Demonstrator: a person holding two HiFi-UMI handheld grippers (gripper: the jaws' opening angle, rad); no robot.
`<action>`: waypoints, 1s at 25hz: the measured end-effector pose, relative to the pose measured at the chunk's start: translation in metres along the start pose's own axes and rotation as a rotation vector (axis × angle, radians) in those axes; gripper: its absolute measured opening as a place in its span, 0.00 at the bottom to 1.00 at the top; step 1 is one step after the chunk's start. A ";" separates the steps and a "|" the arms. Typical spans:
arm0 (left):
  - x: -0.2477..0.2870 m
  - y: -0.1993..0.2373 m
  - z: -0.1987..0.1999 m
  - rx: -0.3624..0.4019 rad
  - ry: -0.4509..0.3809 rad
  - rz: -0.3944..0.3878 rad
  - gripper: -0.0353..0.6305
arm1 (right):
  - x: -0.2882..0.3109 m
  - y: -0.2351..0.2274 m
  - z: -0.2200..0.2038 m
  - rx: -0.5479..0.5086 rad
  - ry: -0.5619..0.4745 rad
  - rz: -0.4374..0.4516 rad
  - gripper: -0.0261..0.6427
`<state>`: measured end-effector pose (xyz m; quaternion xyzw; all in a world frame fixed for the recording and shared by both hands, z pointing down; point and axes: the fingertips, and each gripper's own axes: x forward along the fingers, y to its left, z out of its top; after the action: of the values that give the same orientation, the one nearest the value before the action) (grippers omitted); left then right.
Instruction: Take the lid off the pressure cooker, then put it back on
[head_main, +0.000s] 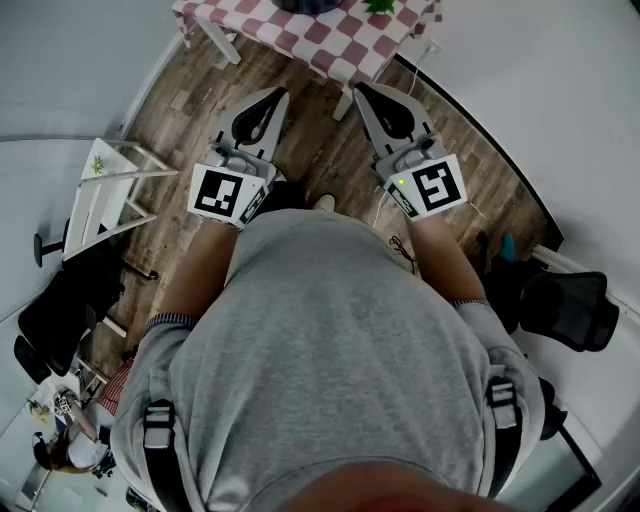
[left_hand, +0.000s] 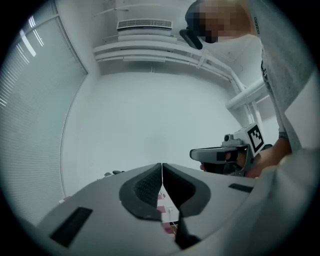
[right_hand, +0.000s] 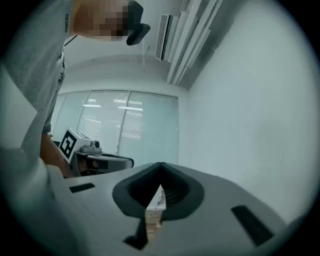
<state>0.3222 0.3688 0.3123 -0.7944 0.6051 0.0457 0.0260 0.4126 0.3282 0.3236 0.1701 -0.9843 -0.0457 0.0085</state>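
- Head view: I hold my left gripper (head_main: 278, 98) and right gripper (head_main: 362, 92) side by side in front of my chest. Both point toward the table (head_main: 335, 48), which has a red-and-white checked cloth.
- The floor (head_main: 310, 165) under both grippers is wood, and neither gripper touches the table.
- A dark round thing (head_main: 305, 4) sits on the cloth at the picture's top edge and is mostly cut off. I cannot tell whether it is the cooker. Both grippers are well apart from it.
- Left gripper view: my jaws are pressed together along their whole length and hold nothing. Ahead is a plain wall (left_hand: 150, 115). My right gripper hangs level to the right, marker cube on top. A sliver of checked cloth shows below the jaws.
- Right gripper view: these jaws meet at the tips and are also empty. In the gap behind the tips I see a corner of the checked cloth with wood floor beneath it. My left gripper shows at the left, in front of blinds (right_hand: 115, 125).
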 end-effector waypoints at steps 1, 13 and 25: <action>-0.001 0.000 0.000 0.000 0.002 -0.001 0.09 | 0.000 0.000 -0.001 0.000 0.003 -0.002 0.05; -0.007 0.004 -0.007 -0.007 0.016 0.001 0.09 | -0.001 0.001 -0.004 0.000 0.004 -0.015 0.05; -0.003 0.005 -0.004 0.014 0.013 -0.006 0.33 | 0.007 0.001 -0.006 -0.014 0.034 0.030 0.35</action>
<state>0.3167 0.3700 0.3164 -0.7963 0.6032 0.0362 0.0275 0.4059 0.3268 0.3293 0.1561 -0.9861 -0.0496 0.0270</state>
